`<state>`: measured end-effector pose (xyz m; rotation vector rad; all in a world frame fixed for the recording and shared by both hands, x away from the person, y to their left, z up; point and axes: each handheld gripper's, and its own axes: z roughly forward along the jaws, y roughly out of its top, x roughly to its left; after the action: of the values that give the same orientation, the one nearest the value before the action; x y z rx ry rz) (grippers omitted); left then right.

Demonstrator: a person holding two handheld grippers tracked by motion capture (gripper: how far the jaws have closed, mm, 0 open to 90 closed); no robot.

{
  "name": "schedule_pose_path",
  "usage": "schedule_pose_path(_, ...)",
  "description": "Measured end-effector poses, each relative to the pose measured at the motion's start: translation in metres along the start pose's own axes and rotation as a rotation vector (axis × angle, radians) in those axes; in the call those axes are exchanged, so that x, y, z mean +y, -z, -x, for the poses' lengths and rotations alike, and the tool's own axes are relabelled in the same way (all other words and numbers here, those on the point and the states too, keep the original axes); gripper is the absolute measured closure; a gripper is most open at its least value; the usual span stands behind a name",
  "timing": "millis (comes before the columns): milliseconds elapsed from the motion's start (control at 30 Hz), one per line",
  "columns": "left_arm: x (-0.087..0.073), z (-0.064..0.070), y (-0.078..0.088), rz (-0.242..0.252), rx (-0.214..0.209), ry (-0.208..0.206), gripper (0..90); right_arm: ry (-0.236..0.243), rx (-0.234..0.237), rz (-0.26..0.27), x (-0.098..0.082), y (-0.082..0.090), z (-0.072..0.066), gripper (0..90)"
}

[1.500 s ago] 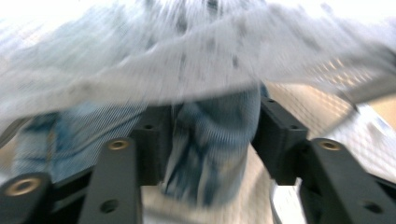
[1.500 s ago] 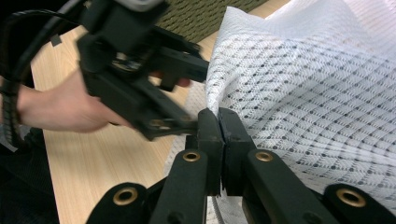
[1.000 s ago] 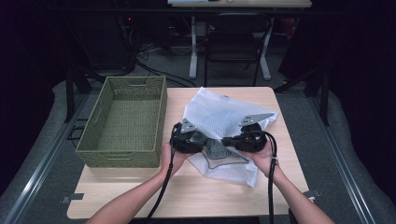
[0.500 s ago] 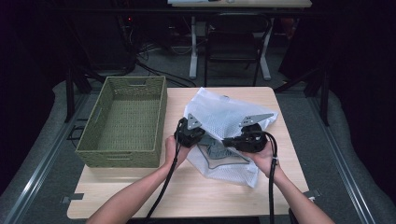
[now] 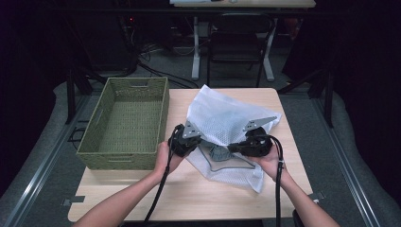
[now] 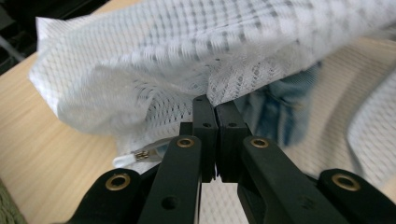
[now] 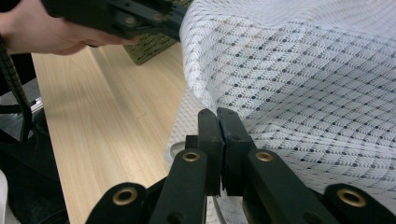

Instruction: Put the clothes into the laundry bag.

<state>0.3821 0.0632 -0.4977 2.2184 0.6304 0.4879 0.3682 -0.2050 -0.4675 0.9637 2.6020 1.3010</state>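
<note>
Woven green basket (image 5: 125, 120) sits empty at the left of the high view. Just right of it, the left claw (image 5: 188, 142) has just been closing and now pinches the white mesh laundry bag (image 5: 227, 118) at centre frame on the wooden surface (image 5: 189, 194). Further right, the right claw (image 5: 239, 147) is clamped on the bag's edge too. Lift both evenly, keeping the mesh taut so the dark garment (image 5: 218, 152) inside stays put.

Mesh bag (image 5: 226, 124): white open-weave cloth, matt, slightly rough. Table (image 5: 198, 194): pale wood, smooth, satin. Basket (image 5: 124, 124): green woven fibre, coarse. Gripper jaws: black matt plastic, brass rivets.
</note>
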Motion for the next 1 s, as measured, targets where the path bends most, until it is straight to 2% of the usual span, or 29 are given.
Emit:
schedule_pose_path(67,-0.003,0.002,0.002,-0.011,0.005,-0.032,88.9,-0.001,0.001,-0.004,-0.001,0.000,-0.001,89.0)
schedule_pose_path(167,-0.006,0.001,0.001,-0.005,-0.001,-0.014,88.8,-0.002,-0.001,0.002,0.000,0.001,-0.003,89.1)
schedule_pose_path(367,-0.012,0.001,0.004,-0.003,-0.025,-0.010,88.9,-0.009,0.000,-0.002,-0.001,0.001,-0.003,89.1)
schedule_pose_path(467,-0.017,0.003,0.006,-0.012,-0.028,-0.019,88.8,0.000,0.005,-0.013,-0.003,0.000,-0.004,89.1)
schedule_pose_path(533,-0.019,0.004,0.006,0.003,-0.019,-0.014,88.1,0.001,0.006,-0.018,-0.003,-0.001,-0.006,89.1)
schedule_pose_path(600,-0.019,0.003,0.004,0.009,-0.017,-0.006,80.8,0.001,0.010,-0.021,-0.003,-0.002,-0.007,89.1)
schedule_pose_path(633,-0.018,0.002,0.003,0.012,-0.010,0.000,74.3,0.002,0.012,-0.020,-0.003,-0.002,-0.007,89.2)
schedule_pose_path(667,-0.018,0.002,0.001,0.014,-0.001,0.005,63.3,0.003,0.014,-0.021,-0.003,-0.002,-0.007,89.1)
schedule_pose_path(733,-0.017,0.002,-0.003,0.028,0.019,-0.006,57.2,0.002,0.014,-0.019,-0.003,-0.002,-0.008,89.1)
schedule_pose_path(800,-0.017,0.003,-0.008,0.038,0.018,-0.009,62.7,-0.001,0.014,-0.019,-0.003,-0.001,-0.007,89.1)
schedule_pose_path(833,-0.017,0.003,-0.010,0.042,0.013,-0.015,72.1,-0.004,0.014,-0.019,-0.004,-0.001,-0.007,89.1)
schedule_pose_path(900,-0.017,0.003,-0.012,0.038,0.011,-0.046,85.0,-0.001,0.011,-0.025,-0.005,-0.001,-0.007,89.1)
schedule_pose_path(933,-0.016,0.004,-0.012,0.034,0.003,-0.051,88.2,-0.004,0.011,-0.026,-0.006,-0.001,-0.007,89.1)
schedule_pose_path(1000,-0.017,0.005,-0.010,0.008,-0.013,-0.070,88.8,0.003,0.012,-0.034,-0.006,-0.002,-0.008,89.1)
